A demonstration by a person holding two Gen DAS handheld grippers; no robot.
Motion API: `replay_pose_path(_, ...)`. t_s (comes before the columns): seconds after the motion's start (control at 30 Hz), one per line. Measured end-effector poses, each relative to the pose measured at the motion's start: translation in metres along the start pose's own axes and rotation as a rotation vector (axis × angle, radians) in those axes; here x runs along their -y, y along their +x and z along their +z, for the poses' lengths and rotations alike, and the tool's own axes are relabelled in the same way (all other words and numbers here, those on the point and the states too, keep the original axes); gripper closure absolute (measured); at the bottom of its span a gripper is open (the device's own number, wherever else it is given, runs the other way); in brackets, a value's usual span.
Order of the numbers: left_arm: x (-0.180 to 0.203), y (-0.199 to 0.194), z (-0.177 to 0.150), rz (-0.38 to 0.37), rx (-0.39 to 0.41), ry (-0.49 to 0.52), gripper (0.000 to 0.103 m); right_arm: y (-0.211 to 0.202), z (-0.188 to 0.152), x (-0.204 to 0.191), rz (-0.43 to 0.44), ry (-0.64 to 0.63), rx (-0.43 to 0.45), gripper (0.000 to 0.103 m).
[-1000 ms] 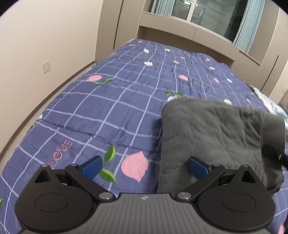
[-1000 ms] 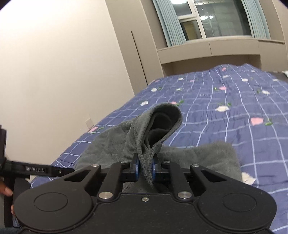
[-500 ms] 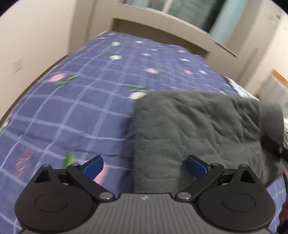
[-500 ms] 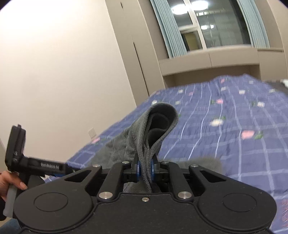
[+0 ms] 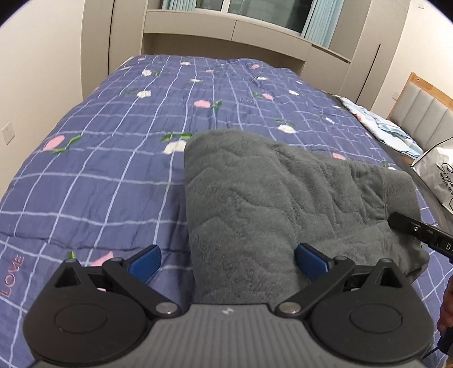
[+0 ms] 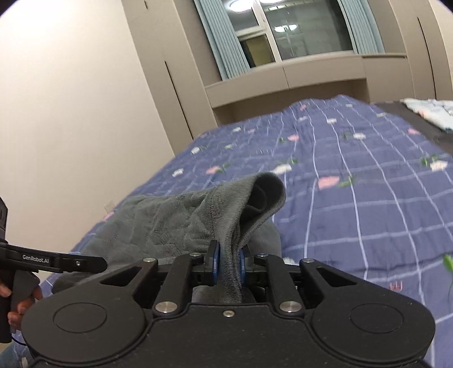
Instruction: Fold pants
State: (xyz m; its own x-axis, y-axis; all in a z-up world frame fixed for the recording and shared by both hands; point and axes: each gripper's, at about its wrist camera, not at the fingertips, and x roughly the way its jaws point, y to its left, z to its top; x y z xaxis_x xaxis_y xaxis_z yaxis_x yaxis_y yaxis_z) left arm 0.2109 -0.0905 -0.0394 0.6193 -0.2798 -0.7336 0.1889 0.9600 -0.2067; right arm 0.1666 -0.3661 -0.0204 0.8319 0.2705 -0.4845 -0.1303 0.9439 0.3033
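Here, right gripper (image 6: 228, 261) angled over pants (image 6: 175, 223).

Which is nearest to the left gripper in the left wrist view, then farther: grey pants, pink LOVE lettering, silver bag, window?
1. grey pants, right under the open left gripper.
2. LOVE lettering, low left.
3. silver bag, right edge.
4. window, top, beyond the bed.

Item count, both views combined:
- Pants (image 5: 271, 203): one grey fleece pair, at 3 o'clock on the bedspread.
- Bedspread (image 5: 113, 158): one, blue check.
- Grippers: two, left gripper (image 5: 228, 261) and right gripper (image 6: 228, 261).
- Bag (image 5: 437, 172): one silver, at 3 o'clock.
- Window (image 6: 305, 31): one, at 12 o'clock.
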Motion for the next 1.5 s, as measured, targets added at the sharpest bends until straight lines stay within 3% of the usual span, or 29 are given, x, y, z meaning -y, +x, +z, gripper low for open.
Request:
replay_pose_path(0.23, -0.005, 0.002, -0.001, -0.005, -0.009, -0.03, 0.0, 0.014, -0.009, -0.002, -0.045, -0.016, -0.017, 0.075)
replay_pose_path(0.33, -0.003, -0.005, 0.005, 0.005, -0.003, -0.017, 0.001, 0.012, -0.009, -0.002, -0.056, -0.019, -0.017, 0.063)
replay_pose_path(0.43, -0.008, -0.016, 0.015, -0.014, 0.031, -0.035, 0.0, 0.006, -0.006, -0.003, -0.073, -0.034, -0.009, 0.04)
replay_pose_path(0.5, -0.014, -0.022, 0.023, -0.027, 0.071, -0.066, 0.0, 0.001, -0.002, -0.006, -0.093, -0.05, 0.013, 0.01)
replay_pose_path(0.57, -0.019, -0.023, 0.033, -0.011, 0.096, -0.083, 0.0, -0.002, 0.004, -0.011, -0.117, -0.078, 0.052, 0.003)
replay_pose_path(0.7, -0.017, -0.008, 0.052, 0.128, 0.099, -0.051, 0.0, 0.006, 0.016, -0.031, -0.194, -0.183, 0.119, 0.0)
replay_pose_path(0.8, -0.011, 0.007, 0.059, 0.193, 0.106, 0.016, 0.001, 0.03, 0.023, -0.051, -0.241, -0.29, 0.11, 0.0)
replay_pose_path(0.93, 0.0, 0.025, 0.053, 0.207, 0.126, 0.069, 0.001, 0.066, 0.022, -0.067, -0.283, -0.411, 0.087, 0.001)
replay_pose_path(1.07, 0.009, 0.048, 0.042, 0.227, 0.124, 0.096, 0.0, 0.1, 0.012, -0.06, -0.369, -0.489, 0.035, 0.001)
replay_pose_path(1.37, 0.022, 0.07, 0.032, 0.27, 0.164, 0.139, 0.0, 0.123, -0.002, -0.031, -0.334, -0.414, 0.02, 0.001)
replay_pose_path(1.5, 0.016, 0.064, 0.036, 0.24, 0.15, 0.143, 0.0, 0.122, -0.003, -0.031, -0.324, -0.408, 0.016, 0.001)
